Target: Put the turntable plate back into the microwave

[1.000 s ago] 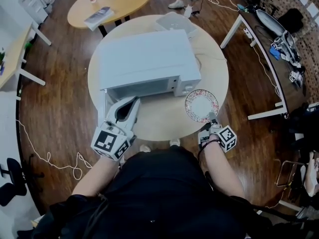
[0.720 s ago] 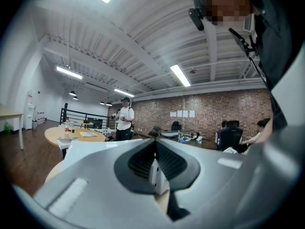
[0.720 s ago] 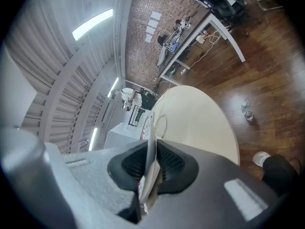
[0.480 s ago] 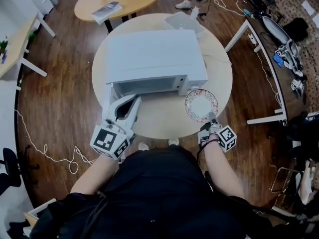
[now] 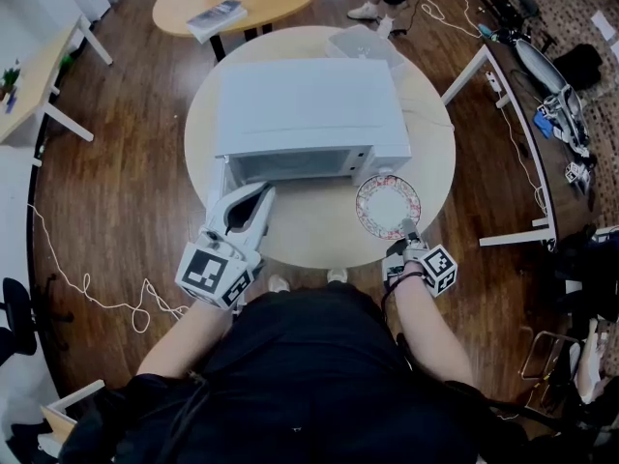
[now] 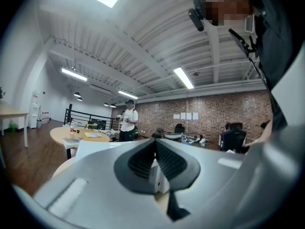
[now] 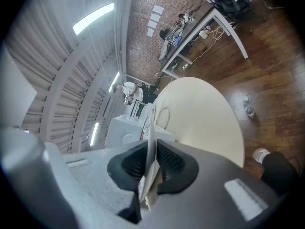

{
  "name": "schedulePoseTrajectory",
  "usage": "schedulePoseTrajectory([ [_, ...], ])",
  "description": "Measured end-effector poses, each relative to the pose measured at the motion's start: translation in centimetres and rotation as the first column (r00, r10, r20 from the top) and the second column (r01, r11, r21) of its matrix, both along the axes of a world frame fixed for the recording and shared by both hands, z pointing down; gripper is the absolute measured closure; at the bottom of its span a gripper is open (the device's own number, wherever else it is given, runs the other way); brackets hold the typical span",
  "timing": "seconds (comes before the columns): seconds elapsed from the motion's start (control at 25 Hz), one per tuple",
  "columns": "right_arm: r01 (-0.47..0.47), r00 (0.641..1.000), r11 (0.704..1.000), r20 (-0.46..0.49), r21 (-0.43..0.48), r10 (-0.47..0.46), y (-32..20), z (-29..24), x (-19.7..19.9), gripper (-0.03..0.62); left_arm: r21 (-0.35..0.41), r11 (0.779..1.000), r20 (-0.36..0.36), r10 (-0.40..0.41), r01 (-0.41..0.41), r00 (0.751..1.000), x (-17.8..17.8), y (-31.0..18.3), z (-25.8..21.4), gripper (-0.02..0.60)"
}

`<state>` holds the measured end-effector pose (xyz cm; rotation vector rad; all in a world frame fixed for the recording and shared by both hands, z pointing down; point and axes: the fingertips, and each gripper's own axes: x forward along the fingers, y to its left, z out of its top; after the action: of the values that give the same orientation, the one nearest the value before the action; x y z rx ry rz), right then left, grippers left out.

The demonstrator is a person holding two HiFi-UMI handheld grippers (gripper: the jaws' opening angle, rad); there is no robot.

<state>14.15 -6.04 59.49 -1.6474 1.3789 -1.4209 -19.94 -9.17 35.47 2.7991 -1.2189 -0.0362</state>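
Grips plate (image 5: pixel 387 204) by near rim in right gripper (image 5: pixel 410 232), just right of microwave (image 5: pixel 308 104) front. Holds left gripper (image 5: pixel 259 193) clenched, empty, by what seems the open door (image 5: pixel 214 189).

Bright ceiling strip lights (image 6: pixel 183 78) give even light; fisheye bending, dark corners; the left claw (image 6: pixel 153 144) looms soft-focus.

Glossy patterned plate (image 5: pixel 388 206), matt white microwave (image 5: pixel 309 114), smooth pale tabletop (image 5: pixel 319 232), polished wood floor (image 5: pixel 126 211).

Round cream table (image 5: pixel 430 177) has 1 white microwave (image 5: pixel 308 104) hogging most of the middle, plus a clear plastic tub (image 5: pixel 360 43) at the far edge.
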Motion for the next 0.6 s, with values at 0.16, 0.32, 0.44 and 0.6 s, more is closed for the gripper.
schedulePoseTrajectory([
  [0.16, 0.014, 1.0, 1.0, 0.002, 0.001, -0.014, -0.2, 0.0, -0.9, 0.568, 0.003, 1.0, -0.004, -0.01, 0.01, 1.0, -0.7, 0.2, -0.2, 0.575],
  [0.32, 0.04, 0.999, 0.999, 0.007, 0.002, -0.04, -0.5, -0.2, -2.2, 0.568, 0.006, 1.0, -0.007, -0.021, 0.021, 1.0, -1.5, 0.3, -0.4, 0.575],
  [0.44, 0.057, 0.998, 0.998, 0.01, 0.003, -0.057, -0.5, -0.1, -3.2, 0.568, 0.007, 1.0, -0.009, -0.027, 0.027, 1.0, -2.0, 0.3, -0.4, 0.575],
  [0.6, 0.078, 0.997, 0.997, 0.003, -0.006, -0.078, -0.5, -0.2, -4.2, 0.568, 0.007, 1.0, -0.014, -0.031, 0.031, 0.999, -2.5, 0.4, -0.5, 0.575],
])
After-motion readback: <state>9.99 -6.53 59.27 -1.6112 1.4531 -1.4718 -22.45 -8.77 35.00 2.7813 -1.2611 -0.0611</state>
